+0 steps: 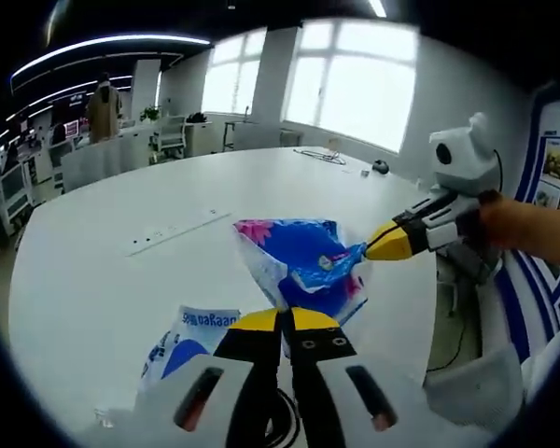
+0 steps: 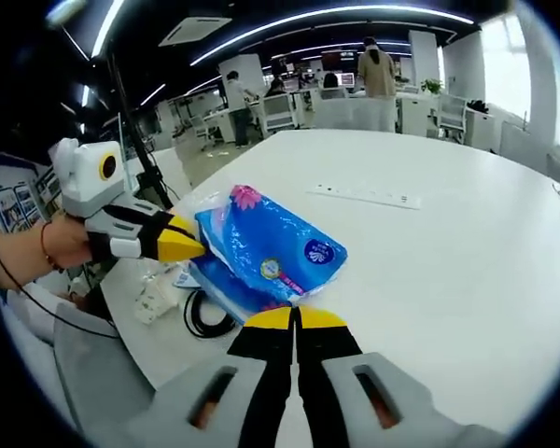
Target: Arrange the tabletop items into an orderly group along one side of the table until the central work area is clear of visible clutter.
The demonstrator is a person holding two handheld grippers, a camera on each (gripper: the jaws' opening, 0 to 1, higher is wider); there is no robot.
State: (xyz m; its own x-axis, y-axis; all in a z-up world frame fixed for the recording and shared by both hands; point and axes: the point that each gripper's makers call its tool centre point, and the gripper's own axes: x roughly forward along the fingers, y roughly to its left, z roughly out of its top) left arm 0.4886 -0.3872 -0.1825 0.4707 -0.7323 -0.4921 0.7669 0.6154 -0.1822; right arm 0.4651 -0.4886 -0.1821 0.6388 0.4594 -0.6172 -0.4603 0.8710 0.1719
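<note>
gripping blue pkg (image 1: pixel 303 266), both hand-held grippers (image 1: pixel 285 322)

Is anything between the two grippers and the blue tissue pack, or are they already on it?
Nothing visible stands between them. The left gripper and the right gripper are each shut on an edge of the blue tissue pack, holding it over the white table.
</note>
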